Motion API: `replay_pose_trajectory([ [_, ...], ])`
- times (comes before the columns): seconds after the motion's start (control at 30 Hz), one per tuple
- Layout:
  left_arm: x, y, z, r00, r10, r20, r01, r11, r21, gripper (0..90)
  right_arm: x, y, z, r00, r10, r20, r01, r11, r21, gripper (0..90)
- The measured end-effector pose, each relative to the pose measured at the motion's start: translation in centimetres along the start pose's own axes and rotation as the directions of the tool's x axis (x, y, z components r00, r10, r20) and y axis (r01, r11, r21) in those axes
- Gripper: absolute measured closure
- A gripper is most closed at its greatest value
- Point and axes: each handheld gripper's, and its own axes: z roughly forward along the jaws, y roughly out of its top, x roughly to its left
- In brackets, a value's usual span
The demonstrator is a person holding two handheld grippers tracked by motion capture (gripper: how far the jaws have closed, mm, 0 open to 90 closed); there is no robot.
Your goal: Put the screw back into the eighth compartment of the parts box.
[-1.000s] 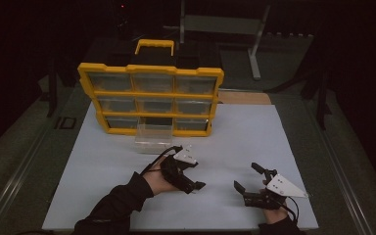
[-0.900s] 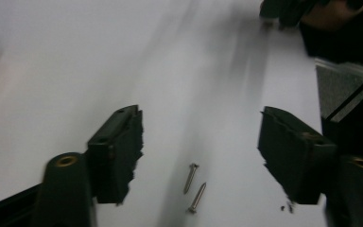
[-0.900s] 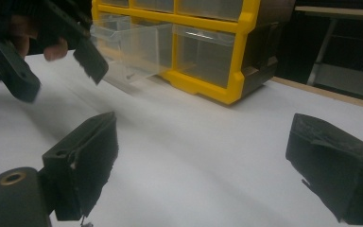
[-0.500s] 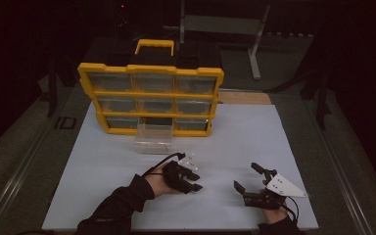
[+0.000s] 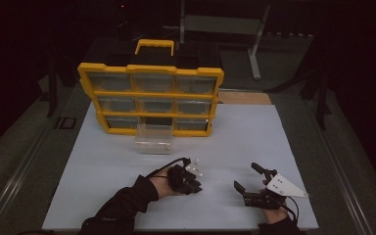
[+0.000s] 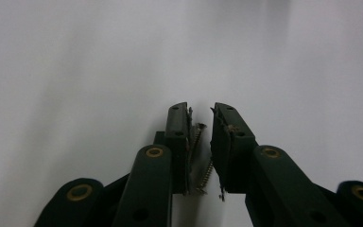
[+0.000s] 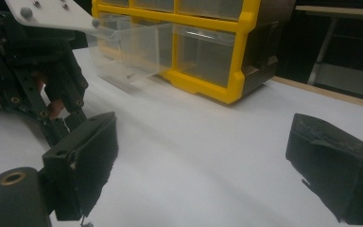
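Screws (image 6: 199, 158), small and dark with threaded shanks, sit between the jaws of the left gripper (image 6: 201, 109) in its own view: we count at least two, one leaning against the inner face of the left jaw and another lower in the narrow gap. The jaws stand nearly closed around them with a slim strip of white showing between, and we cannot tell whether they actually pinch the screws or merely flank them. From the high view we lose the screws entirely; there the left gripper (image 5: 196, 185) is a dark shape low on the white surface (image 5: 254, 137), near the middle, held by a hand in a black sleeve (image 5: 122, 208).

The right gripper (image 5: 247, 178) lies near the right front of the surface in the high view, with its grey three-cornered plate (image 5: 285, 186) on top. Its jaws stand wide apart and hold nothing, which its own view confirms: bare white surface between the two black pads.

At the far side stands a yellow-framed organiser with clear plastic drawers (image 5: 152, 100), three rows of three, a yellow handle on top. A clear plastic drawer (image 5: 153, 138) is pulled out from the bottom row's middle slot and rests on the surface just in front. The right gripper view (image 7: 132, 49) shows this drawer closer, with a small dark speck inside that we cannot identify, and the left gripper (image 7: 82, 120) beside it.
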Motion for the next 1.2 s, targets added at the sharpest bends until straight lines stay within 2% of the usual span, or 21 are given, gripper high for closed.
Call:
replay_pose_trajectory([
  [0.13,0.1,0.0,0.2,1.0,0.002,-0.002,-0.002,1.0,0.005,79.8,0.0,0.0,0.0,1.0,0.0,0.0,0.0,1.0,-0.001,10.1],
  [0.27,0.3,0.1,0.2,1.0,-0.001,-0.007,0.001,1.0,0.009,85.8,0.0,0.0,0.0,1.0,0.0,-0.001,0.0,1.0,0.0,10.2],
  [0.43,0.3,0.2,0.2,1.0,-0.001,-0.009,0.001,0.9999,0.012,87.2,0.0,0.0,0.0,1.0,0.0,0.0,0.0,1.0,-0.002,10.2],
  [0.53,0.3,0.3,-0.3,0.9998,-0.015,-0.016,0.015,0.9999,-0.005,87.3,0.0,0.0,0.0,1.0,0.0,0.0,0.0,1.0,0.001,10.2],
  [0.73,0.7,1.0,-2.6,0.9983,-0.037,-0.044,0.034,0.9978,-0.057,87.3,0.0,0.0,0.0,1.0,0.0,0.0,0.0,1.0,0.0,10.2],
  [0.93,0.9,1.6,-5.0,0.9942,-0.064,-0.087,0.053,0.9915,-0.119,87.3,0.0,0.0,0.0,1.0,0.006,0.0,-0.006,1.0,0.001,10.2],
  [1.13,1.6,2.0,-7.7,0.9849,-0.097,-0.143,0.074,0.9845,-0.159,87.3,0.0,0.0,0.0,1.0,0.004,0.0,-0.004,1.0,0.001,10.2],
  [1.2,1.9,2.1,-8.7,0.9793,-0.112,-0.169,0.082,0.9808,-0.177,87.2,0.0,0.0,0.0,1.0,0.005,0.001,-0.005,1.0,0.002,10.2],
])
